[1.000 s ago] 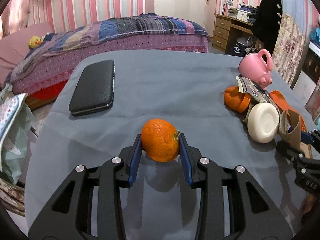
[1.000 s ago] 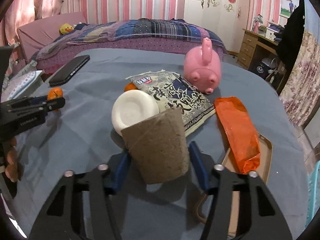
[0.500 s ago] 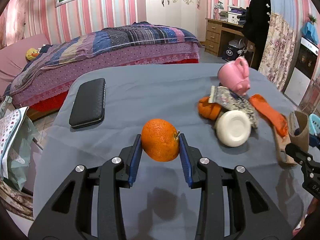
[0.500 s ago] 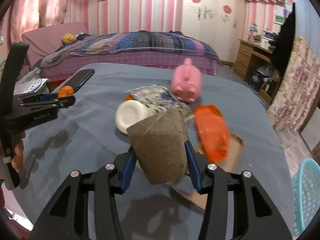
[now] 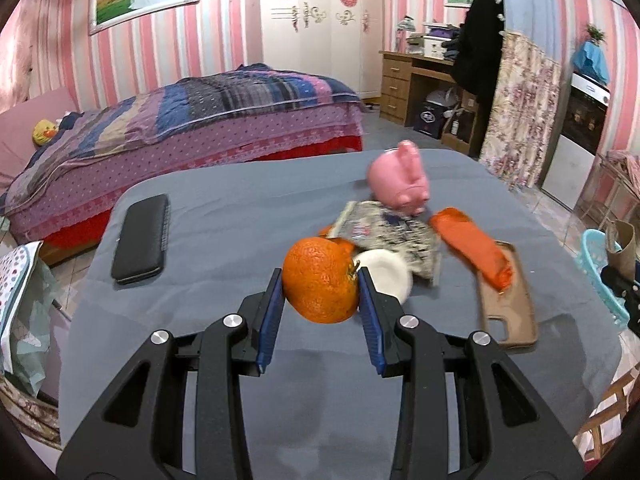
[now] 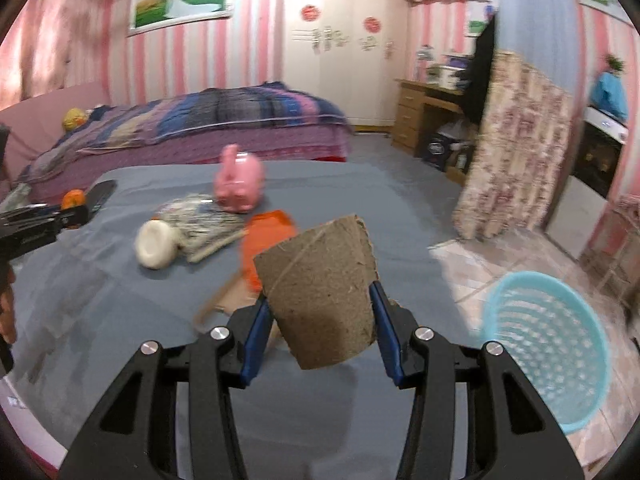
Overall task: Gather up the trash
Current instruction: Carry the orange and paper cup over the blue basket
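Observation:
My left gripper (image 5: 320,286) is shut on an orange (image 5: 320,280) and holds it above the grey table (image 5: 248,208). In the right wrist view my right gripper (image 6: 318,308) is shut on a brown cardboard tube (image 6: 320,288), lifted over the table's right side. The same tube (image 5: 620,246) shows at the far right of the left wrist view. A light blue basket (image 6: 548,344) stands on the floor to the right of the table. On the table lie a white round lid (image 6: 154,244), a printed wrapper (image 6: 204,216) and an orange packet (image 6: 266,240).
A pink pig-shaped pot (image 5: 400,180) stands at the table's far side. A black case (image 5: 140,238) lies at the left, a brown phone cover (image 5: 508,308) at the right. A bed (image 5: 180,120) is behind; a patterned bag (image 5: 20,300) hangs left of the table.
Both grippers have risen and swung right, each still gripping its object. The blue basket has come into the right wrist view, and the table items have slid leftward in both views.

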The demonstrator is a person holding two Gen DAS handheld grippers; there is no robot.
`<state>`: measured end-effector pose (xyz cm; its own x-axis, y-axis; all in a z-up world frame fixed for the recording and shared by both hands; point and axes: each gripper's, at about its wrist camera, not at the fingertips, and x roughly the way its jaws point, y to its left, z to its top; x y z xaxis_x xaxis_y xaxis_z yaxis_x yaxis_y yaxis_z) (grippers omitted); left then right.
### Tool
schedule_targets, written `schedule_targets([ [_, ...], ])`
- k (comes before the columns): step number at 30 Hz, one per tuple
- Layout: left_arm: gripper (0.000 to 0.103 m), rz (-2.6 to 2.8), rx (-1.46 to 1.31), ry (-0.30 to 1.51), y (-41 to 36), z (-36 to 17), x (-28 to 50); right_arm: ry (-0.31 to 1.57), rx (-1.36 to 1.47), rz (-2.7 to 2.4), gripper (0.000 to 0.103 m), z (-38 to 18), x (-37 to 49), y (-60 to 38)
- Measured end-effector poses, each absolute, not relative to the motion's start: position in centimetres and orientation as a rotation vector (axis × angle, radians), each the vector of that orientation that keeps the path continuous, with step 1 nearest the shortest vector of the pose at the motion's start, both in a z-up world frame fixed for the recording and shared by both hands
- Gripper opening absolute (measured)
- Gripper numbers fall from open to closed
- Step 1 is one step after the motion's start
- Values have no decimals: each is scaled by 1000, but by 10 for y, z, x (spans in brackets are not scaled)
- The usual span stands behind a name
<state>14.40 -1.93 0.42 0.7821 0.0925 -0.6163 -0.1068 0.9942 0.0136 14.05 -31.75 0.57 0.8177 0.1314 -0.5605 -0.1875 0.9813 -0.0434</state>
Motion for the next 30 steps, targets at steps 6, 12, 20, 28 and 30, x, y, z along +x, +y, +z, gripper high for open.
schedule_targets([
  [6, 35, 37, -5, 647, -63, 8, 155, 585, -57, 92, 47, 10, 136, -365],
  [12, 35, -38, 16, 635, -112, 10, 170, 587, -1, 44, 47, 9, 140, -402],
  [20, 36, -141, 44, 600, -172, 17, 185, 595, 1, -53, 47, 6, 141, -429],
  [28, 36, -241, 71, 590, -227, 12, 197, 608, 56, -126, 47, 3, 145, -466],
  [30, 36, -257, 69, 591, -234, 12, 199, 612, 63, -144, 47, 1, 146, -474],
])
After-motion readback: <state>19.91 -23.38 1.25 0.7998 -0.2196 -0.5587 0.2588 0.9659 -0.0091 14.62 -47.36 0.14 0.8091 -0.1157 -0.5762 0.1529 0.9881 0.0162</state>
